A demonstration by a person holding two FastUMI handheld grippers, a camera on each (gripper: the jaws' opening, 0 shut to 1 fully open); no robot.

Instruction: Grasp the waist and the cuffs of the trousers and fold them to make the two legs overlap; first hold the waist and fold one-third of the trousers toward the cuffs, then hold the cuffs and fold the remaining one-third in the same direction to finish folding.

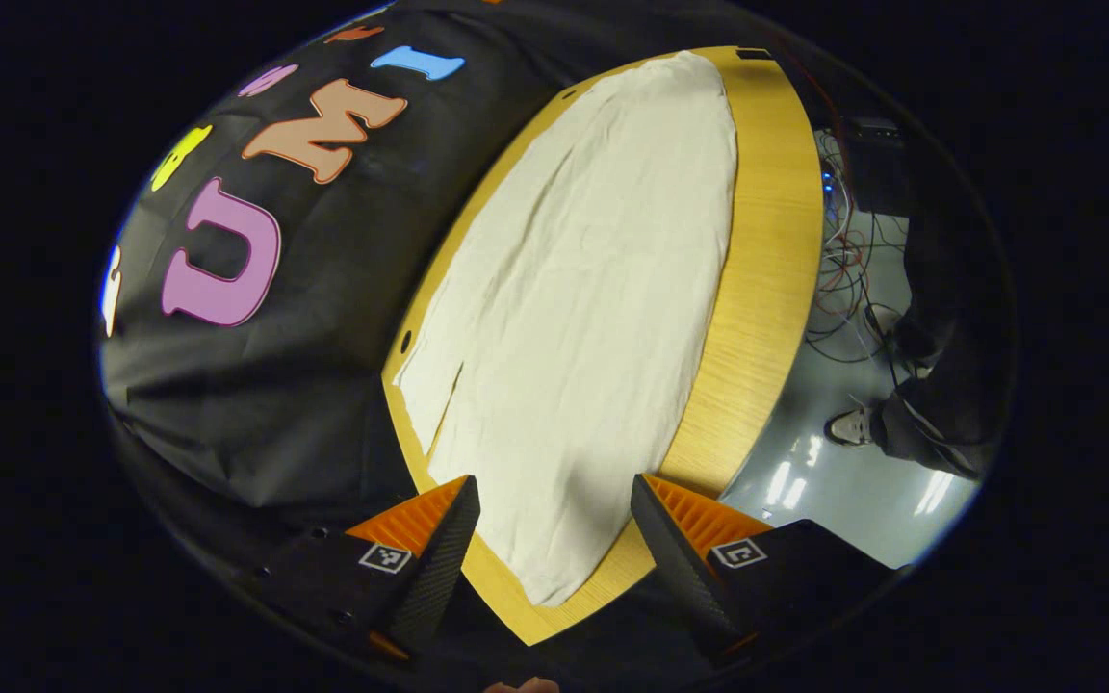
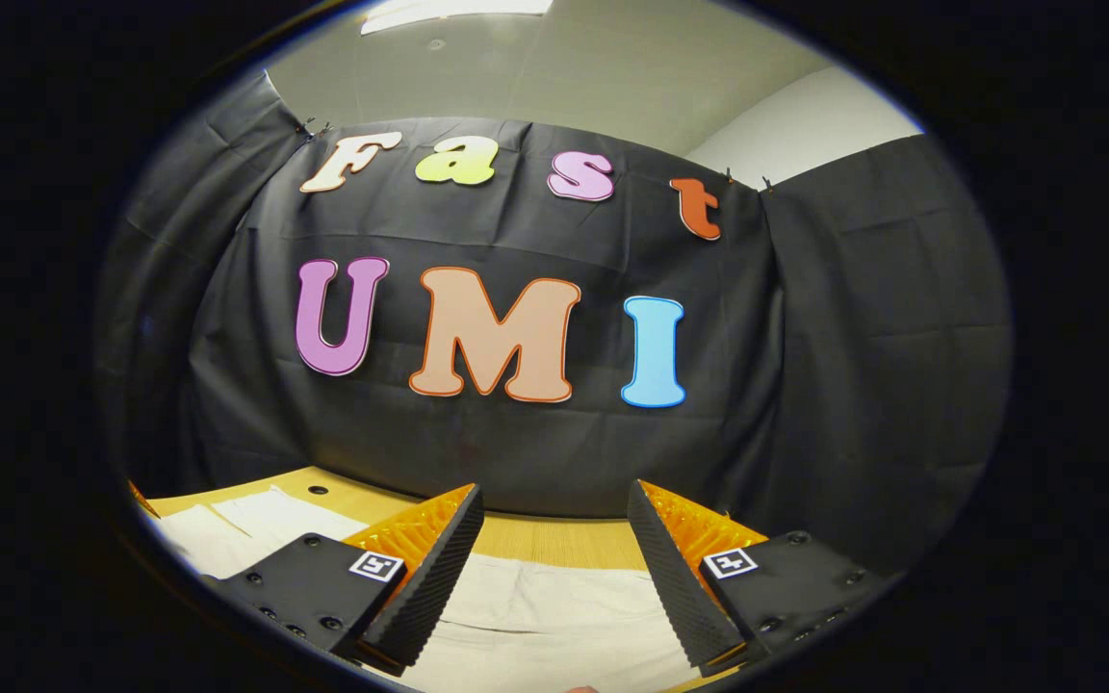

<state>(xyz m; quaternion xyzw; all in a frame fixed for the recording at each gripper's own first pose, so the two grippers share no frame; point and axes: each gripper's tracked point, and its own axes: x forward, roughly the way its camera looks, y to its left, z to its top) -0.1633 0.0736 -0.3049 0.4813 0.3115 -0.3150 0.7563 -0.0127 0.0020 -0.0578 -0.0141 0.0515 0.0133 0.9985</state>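
On the wooden table [image 1: 766,250] the pale trousers [image 1: 574,289] lie spread flat, covering most of the top; their long axis runs away from my left gripper [image 1: 554,525] toward the far end. I hold that gripper above the near end, tilted down, fingers spread wide, gripping nothing. My right gripper [image 2: 554,534] sits low and level over the trousers [image 2: 554,616], facing the booth wall, fingers likewise apart and empty. A person's shoe [image 1: 848,426] stands on the floor beside the table.
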